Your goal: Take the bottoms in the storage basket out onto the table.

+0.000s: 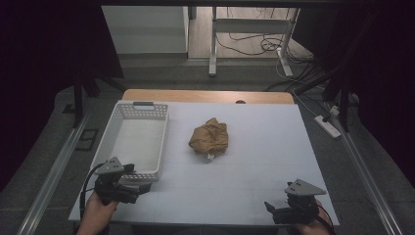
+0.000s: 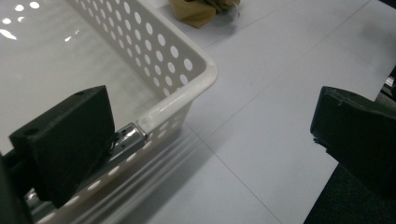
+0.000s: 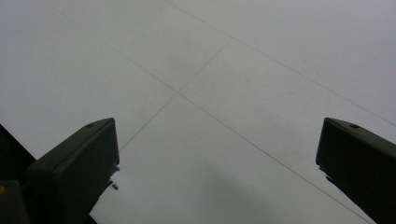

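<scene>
Left tool [image 1: 128, 188]: I hold it low at the near left corner of the surface, its jaws wide apart and holding nothing. One jaw is over the near corner of the basket, as the left gripper view shows, so I judge it waits there to steady the basket or to receive the cloth.
White perforated plastic basket [image 1: 128, 110]: it stands on the left part of the surface, long side going away from me, nothing inside. Probably it is placed there as the container for the cloth.
Crumpled brown cloth [image 1: 210, 136]: it lies in a heap at the middle of the surface, just right of the basket and apart from it, far from both tools. Nobody touches it yet.
White surface [image 1: 254, 176]: bare around the cloth, so both tools have free way to it.
Right tool [image 1: 283, 209]: I keep it at the near right edge, jaws spread open and empty, pointing over bare surface. I think it rests here before reaching to the cloth.
</scene>
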### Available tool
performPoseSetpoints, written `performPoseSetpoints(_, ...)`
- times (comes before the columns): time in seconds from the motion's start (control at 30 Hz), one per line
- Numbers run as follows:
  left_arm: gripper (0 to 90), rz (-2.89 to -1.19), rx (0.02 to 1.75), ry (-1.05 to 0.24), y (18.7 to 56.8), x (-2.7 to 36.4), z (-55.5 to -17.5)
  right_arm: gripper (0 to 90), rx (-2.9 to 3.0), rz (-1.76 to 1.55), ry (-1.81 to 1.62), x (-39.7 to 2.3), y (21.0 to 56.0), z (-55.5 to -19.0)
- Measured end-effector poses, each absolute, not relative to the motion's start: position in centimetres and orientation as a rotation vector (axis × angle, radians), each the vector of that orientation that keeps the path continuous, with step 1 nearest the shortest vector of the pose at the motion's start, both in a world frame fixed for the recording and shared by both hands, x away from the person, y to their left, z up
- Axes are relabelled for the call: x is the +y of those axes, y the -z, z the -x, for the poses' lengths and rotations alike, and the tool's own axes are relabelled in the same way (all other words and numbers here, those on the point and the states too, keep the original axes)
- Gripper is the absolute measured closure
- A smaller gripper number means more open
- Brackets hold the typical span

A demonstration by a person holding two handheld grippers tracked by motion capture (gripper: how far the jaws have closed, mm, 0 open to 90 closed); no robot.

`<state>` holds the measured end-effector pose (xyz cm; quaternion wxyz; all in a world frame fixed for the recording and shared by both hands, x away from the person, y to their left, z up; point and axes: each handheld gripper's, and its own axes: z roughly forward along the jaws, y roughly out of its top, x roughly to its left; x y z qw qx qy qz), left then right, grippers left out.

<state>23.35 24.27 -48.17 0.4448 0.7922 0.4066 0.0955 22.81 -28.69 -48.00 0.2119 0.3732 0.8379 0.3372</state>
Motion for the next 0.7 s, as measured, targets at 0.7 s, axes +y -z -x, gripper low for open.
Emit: performPoseSetpoints(0.7, 0.0, -1.96, 1.064, -0.241, 48.8, 25.4, -21.5, 0.0, 2.328, -1.041, -0.933, -28.7, 48.0, -22.8)
